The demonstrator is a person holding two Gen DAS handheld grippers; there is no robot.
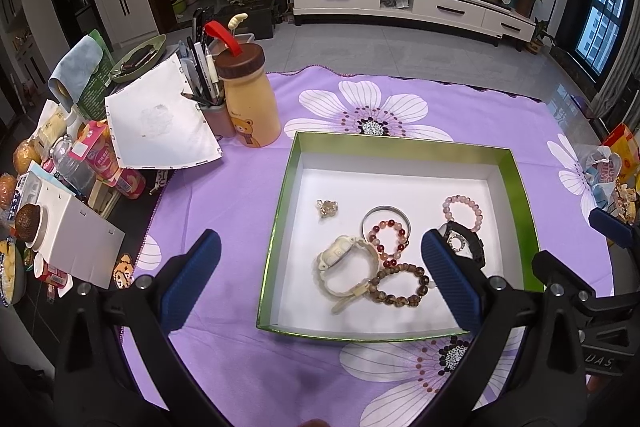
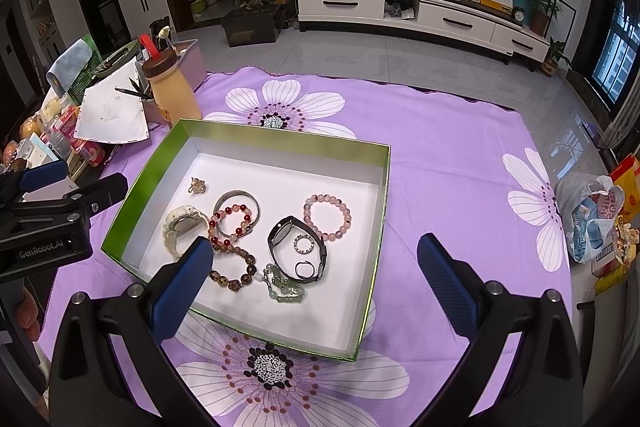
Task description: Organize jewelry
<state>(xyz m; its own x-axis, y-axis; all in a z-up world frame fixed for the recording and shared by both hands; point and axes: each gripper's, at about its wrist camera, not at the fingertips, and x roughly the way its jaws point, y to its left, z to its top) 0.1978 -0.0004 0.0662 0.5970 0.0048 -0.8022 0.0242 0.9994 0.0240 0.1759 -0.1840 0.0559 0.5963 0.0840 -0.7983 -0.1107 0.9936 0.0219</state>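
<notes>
A shallow green-rimmed box point(image 1: 285, 211) point(image 2: 140, 183) with a white floor lies on the purple flowered cloth. Inside lie a cream watch point(image 1: 344, 259) point(image 2: 182, 225), a red bead bracelet point(image 1: 386, 239) point(image 2: 232, 221), a brown bead bracelet point(image 1: 400, 285) point(image 2: 236, 267), a pink bead bracelet point(image 1: 462, 213) point(image 2: 328, 217), a black watch point(image 1: 464, 245) point(image 2: 298, 247), a gold charm point(image 1: 327, 207) point(image 2: 197, 185), and a green jade piece point(image 2: 284, 287). My left gripper point(image 1: 320, 267) hovers open over the box's near-left part. Above the box's near-right corner, my right gripper point(image 2: 316, 271) is open and holds nothing.
A yellow bear bottle point(image 1: 248, 99) point(image 2: 172, 91), a pen cup point(image 1: 212, 107), white paper point(image 1: 160, 123) and snack packets point(image 1: 100, 163) crowd the table's left side. A plastic bag point(image 2: 592, 215) lies at the right edge. A hand point(image 2: 28, 315) holds the left gripper's handle.
</notes>
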